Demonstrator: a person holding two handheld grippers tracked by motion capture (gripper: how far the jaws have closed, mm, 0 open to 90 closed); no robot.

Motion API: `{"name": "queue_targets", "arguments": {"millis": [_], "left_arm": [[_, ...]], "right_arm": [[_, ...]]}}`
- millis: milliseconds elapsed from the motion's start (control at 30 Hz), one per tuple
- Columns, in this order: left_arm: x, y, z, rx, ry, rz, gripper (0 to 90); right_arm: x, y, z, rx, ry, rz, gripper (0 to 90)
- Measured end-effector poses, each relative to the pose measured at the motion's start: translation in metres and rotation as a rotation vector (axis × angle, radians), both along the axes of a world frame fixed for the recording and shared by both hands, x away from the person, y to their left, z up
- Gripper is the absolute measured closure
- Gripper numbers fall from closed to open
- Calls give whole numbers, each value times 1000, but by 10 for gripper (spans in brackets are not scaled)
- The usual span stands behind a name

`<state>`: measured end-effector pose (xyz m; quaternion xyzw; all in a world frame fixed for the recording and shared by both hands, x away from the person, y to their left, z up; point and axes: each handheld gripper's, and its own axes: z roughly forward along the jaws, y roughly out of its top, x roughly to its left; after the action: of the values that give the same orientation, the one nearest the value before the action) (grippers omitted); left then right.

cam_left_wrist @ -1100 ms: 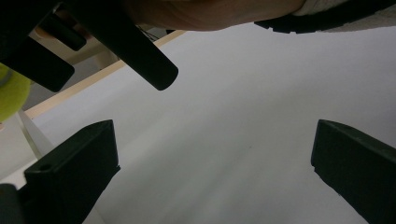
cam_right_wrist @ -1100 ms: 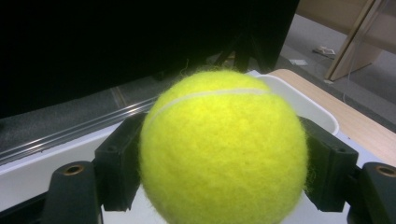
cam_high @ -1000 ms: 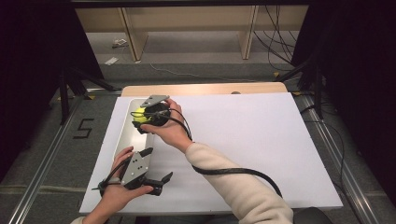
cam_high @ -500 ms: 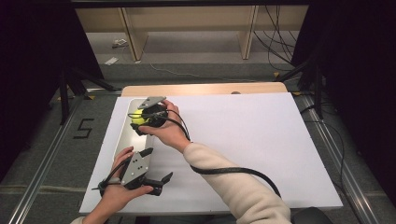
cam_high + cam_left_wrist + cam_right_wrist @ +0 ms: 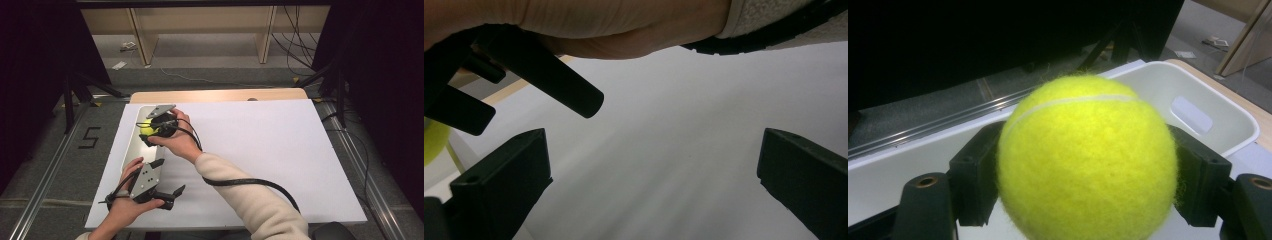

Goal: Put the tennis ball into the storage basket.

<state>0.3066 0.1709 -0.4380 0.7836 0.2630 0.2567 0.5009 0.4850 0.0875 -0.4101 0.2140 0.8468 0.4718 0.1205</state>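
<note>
One white tray (image 5: 1198, 100) lies under the tennis ball (image 5: 1083, 160).

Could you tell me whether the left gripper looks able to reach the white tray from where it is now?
Probably yes: the left gripper, jaws open and empty, sits beside the white tray's near end. The right gripper, holding the tennis ball, occupies only the far end.

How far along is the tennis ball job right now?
Done: the right gripper is shut on the tennis ball and holds it above the white bin. In hand: the ball sits between the black fingers, off the bin floor. Left: the release has not happened. The left gripper rests open on the white table cover, holding nothing.
</note>
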Motion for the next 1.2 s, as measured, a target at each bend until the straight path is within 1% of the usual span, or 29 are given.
{"name": "queue_targets", "arguments": {"millis": [100, 233, 467, 867, 1200], "left_arm": [[0, -1, 0, -5, 4, 0, 1], [0, -1, 0, 2, 1, -6, 1], [0, -1, 0, 2, 1, -6, 1], [0, -2, -1, 1, 8, -8, 1], [-1, -2, -1, 2, 8, -9, 1]], "right_arm": [[1, 0, -1, 0, 3, 0, 267], [1, 1, -2, -1, 7, 1, 266], [1, 6, -4, -6, 15, 11, 266], [2, 9, -7, -10, 11, 11, 265], [2, 14, -10, -20, 18, 16, 265]]}}
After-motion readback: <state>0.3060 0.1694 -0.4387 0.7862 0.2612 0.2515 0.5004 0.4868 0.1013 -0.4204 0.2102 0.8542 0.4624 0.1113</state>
